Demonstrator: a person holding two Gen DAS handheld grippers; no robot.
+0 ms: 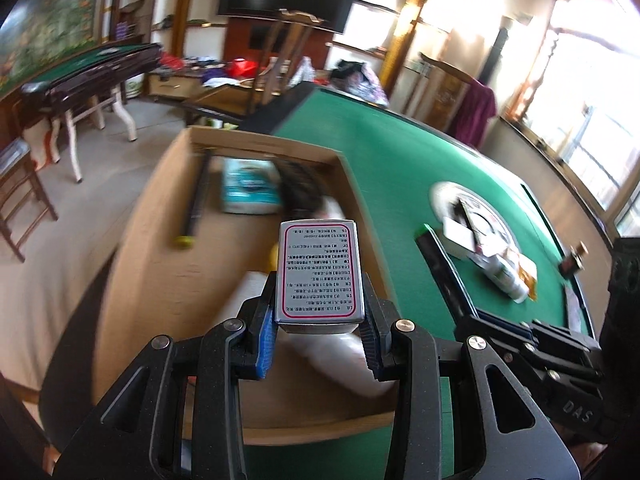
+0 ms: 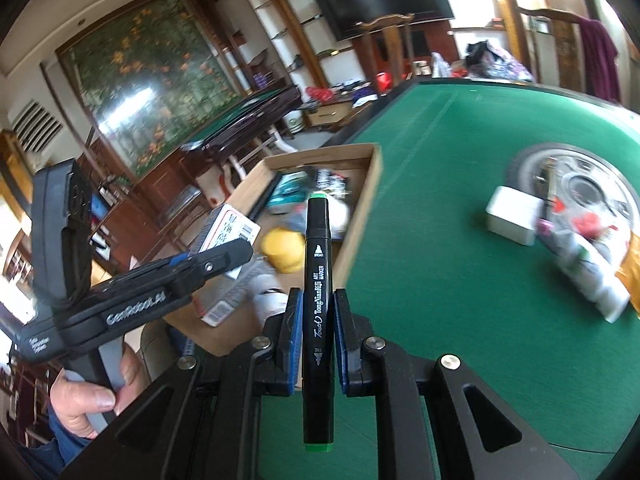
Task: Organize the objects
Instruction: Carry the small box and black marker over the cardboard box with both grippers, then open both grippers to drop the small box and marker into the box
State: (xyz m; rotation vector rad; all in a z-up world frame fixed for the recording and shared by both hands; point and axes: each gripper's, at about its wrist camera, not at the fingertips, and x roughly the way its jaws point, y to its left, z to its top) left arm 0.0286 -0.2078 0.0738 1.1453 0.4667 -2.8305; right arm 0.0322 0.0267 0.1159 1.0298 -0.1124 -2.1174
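Note:
My left gripper (image 1: 318,322) is shut on a silver medicine box (image 1: 318,272) with a red-bordered label, held above the open cardboard box (image 1: 160,264). It also shows in the right wrist view (image 2: 224,248), over the cardboard box (image 2: 360,216). My right gripper (image 2: 317,332) is shut on a black art marker (image 2: 317,312) with green ends, held above the green table (image 2: 460,280) beside the box. The box holds a teal packet (image 1: 250,192), a black pen (image 1: 198,200), a yellow item (image 2: 283,250) and white items.
A pile of loose items lies on the table's round centre plate (image 1: 480,224): a white box (image 2: 512,220), a white tube (image 2: 596,276), packets. A small dark object (image 1: 572,260) sits near the table's right edge. A second green table (image 1: 80,68) and chairs stand behind.

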